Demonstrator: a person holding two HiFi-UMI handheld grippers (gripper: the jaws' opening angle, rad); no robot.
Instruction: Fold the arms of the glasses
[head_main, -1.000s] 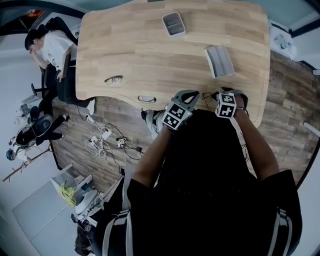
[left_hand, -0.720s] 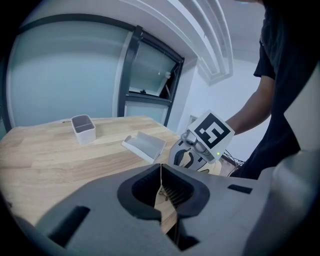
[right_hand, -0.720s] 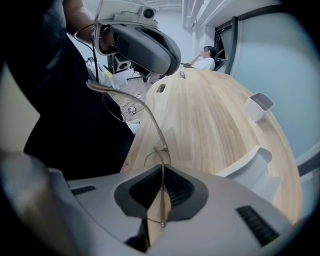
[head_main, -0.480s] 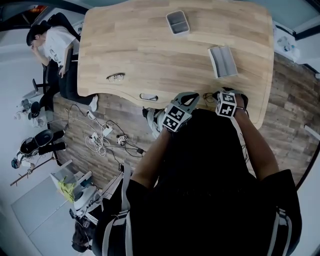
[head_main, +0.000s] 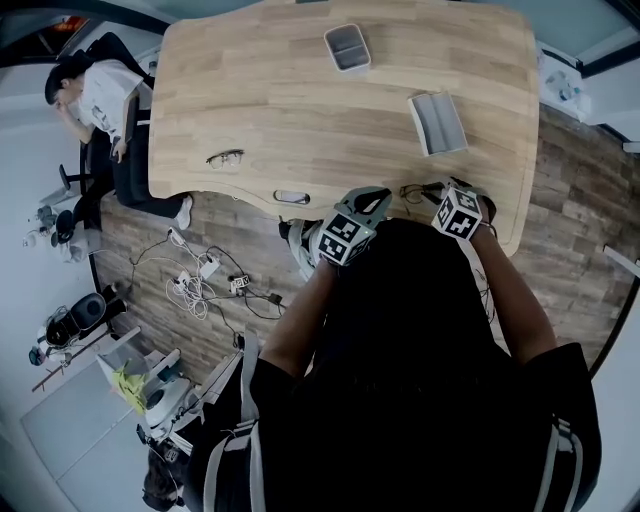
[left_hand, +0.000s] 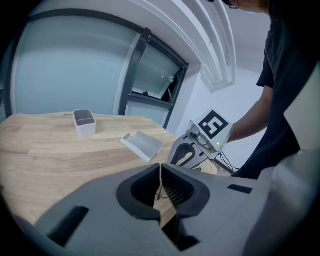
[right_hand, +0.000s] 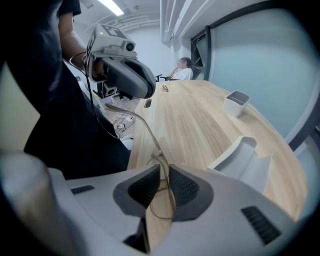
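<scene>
The thin wire-framed metal glasses (right_hand: 159, 153) are held between the two grippers at the near edge of the light wooden table (head_main: 300, 110), close to its near right corner. The right gripper (right_hand: 164, 187) has its jaws pressed together on the front of the glasses, with the wire rim of a lens pinched between the ribbed pads and looping out below them. From the hinge just ahead of those jaws, one slim arm runs out straight, unfolded, towards the left gripper (left_hand: 160, 184). The left gripper's jaws are also squeezed together, gripping the thin wire of that arm near its end, which shows as a fine line in the slit between the pads. The two grippers sit just beside each other, tips pointing towards one another. Whether the glasses touch the wood, I cannot tell.

Further onto the table, towards the right edge, lies an open grey glasses case (head_main: 437, 122). A small white rectangular tub (head_main: 347, 47) stands near the far edge. A second pair of dark-rimmed spectacles (head_main: 225, 158) lies near the left edge, well apart from the grippers. A seated person in a white top (head_main: 100, 95) is just beyond the left edge.
</scene>
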